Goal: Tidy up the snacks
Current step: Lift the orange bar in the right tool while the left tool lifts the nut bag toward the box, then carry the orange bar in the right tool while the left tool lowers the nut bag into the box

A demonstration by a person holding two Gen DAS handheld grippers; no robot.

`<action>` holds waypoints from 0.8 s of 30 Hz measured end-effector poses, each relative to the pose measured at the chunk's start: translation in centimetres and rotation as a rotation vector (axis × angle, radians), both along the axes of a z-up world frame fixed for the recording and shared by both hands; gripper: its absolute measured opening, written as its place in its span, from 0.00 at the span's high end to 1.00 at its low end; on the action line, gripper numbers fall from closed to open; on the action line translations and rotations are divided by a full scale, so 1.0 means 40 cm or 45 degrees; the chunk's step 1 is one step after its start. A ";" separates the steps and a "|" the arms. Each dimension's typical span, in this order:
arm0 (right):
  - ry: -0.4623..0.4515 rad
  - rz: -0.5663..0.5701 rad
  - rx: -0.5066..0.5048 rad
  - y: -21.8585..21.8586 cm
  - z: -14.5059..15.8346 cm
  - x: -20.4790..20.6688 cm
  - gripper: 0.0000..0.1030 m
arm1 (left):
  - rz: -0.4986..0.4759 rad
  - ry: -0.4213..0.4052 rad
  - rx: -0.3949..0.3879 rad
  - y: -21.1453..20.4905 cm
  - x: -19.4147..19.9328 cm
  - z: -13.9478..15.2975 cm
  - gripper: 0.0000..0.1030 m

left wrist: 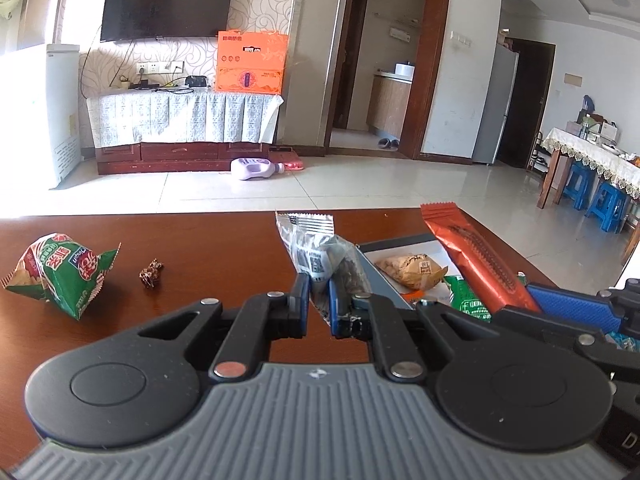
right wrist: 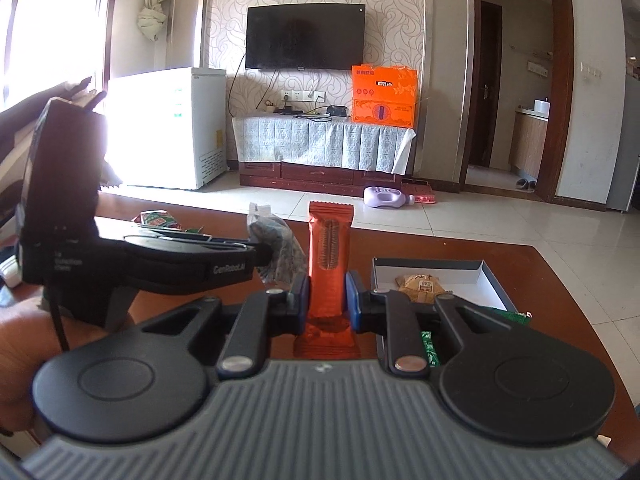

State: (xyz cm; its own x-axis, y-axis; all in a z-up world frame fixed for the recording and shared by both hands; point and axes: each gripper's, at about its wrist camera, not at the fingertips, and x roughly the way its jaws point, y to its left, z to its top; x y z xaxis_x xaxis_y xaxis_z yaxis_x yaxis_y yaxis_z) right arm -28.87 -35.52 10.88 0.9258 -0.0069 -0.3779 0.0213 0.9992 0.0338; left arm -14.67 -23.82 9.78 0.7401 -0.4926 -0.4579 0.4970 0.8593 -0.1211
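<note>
My left gripper (left wrist: 319, 286) is shut on a clear packet of dark snacks (left wrist: 320, 252), held above the brown table (left wrist: 200, 240). It also shows in the right wrist view (right wrist: 276, 246). My right gripper (right wrist: 327, 290) is shut on an orange-red snack bar (right wrist: 329, 256), held upright; the bar also shows in the left wrist view (left wrist: 476, 260). A shallow grey box (right wrist: 490, 280) to the right holds a tan packet (right wrist: 420, 286) and a green packet (left wrist: 468, 298). A green bag (left wrist: 60, 274) and a small brown candy (left wrist: 151, 274) lie on the table at left.
The far table edge (left wrist: 160, 214) lies just beyond the snacks. Past it are tiled floor, a TV cabinet (left wrist: 180, 128) and a purple bottle (left wrist: 256, 168) on the floor. The left gripper's body (right wrist: 120, 256) fills the left of the right wrist view.
</note>
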 end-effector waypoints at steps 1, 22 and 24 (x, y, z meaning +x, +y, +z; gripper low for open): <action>0.008 0.002 0.001 -0.001 -0.003 0.002 0.78 | 0.002 0.008 -0.001 0.001 0.003 -0.001 0.89; 0.014 -0.043 -0.002 -0.031 -0.007 0.002 0.78 | -0.048 -0.016 -0.027 -0.023 -0.017 0.026 0.91; 0.009 -0.057 -0.011 -0.041 -0.007 -0.004 0.78 | -0.064 -0.026 -0.030 -0.045 -0.021 0.029 0.91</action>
State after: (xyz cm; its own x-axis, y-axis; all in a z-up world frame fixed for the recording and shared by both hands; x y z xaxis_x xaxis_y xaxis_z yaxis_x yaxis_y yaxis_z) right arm -29.03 -37.17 10.62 0.9219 -0.0514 -0.3840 0.0658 0.9975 0.0247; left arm -15.53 -25.60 10.92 0.7229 -0.5399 -0.4312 0.5422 0.8301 -0.1304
